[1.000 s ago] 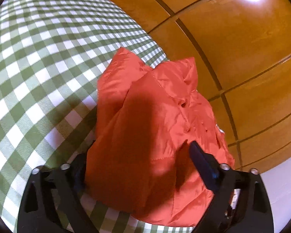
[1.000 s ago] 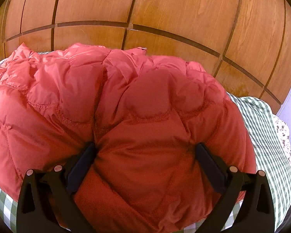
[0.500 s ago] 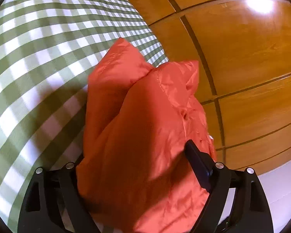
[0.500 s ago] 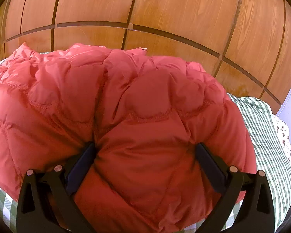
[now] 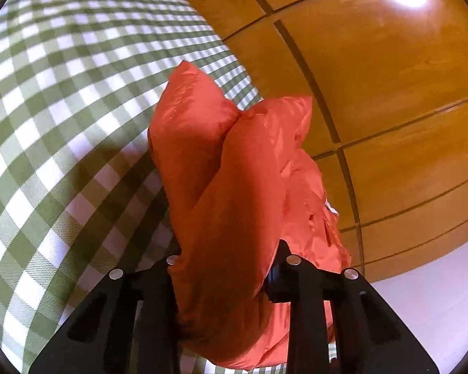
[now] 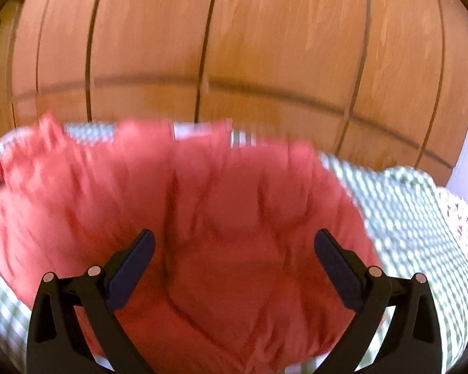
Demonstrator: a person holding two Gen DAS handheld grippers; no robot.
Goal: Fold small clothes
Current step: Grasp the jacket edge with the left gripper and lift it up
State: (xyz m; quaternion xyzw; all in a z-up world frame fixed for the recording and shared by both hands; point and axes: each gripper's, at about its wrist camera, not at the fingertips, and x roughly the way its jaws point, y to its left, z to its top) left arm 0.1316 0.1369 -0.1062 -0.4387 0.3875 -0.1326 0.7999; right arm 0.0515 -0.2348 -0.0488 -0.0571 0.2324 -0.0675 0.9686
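**Left gripper clamps the jacket; right one lifts clear**

The left gripper has just been closing and now pinches a bunched fold of the red puffer jacket. The right gripper, jaws wide apart, has risen off the padding and holds nothing. The jacket lies on the green-checked bed cover, near the edge beside the wooden wardrobe; open cover spreads leftward for folding.
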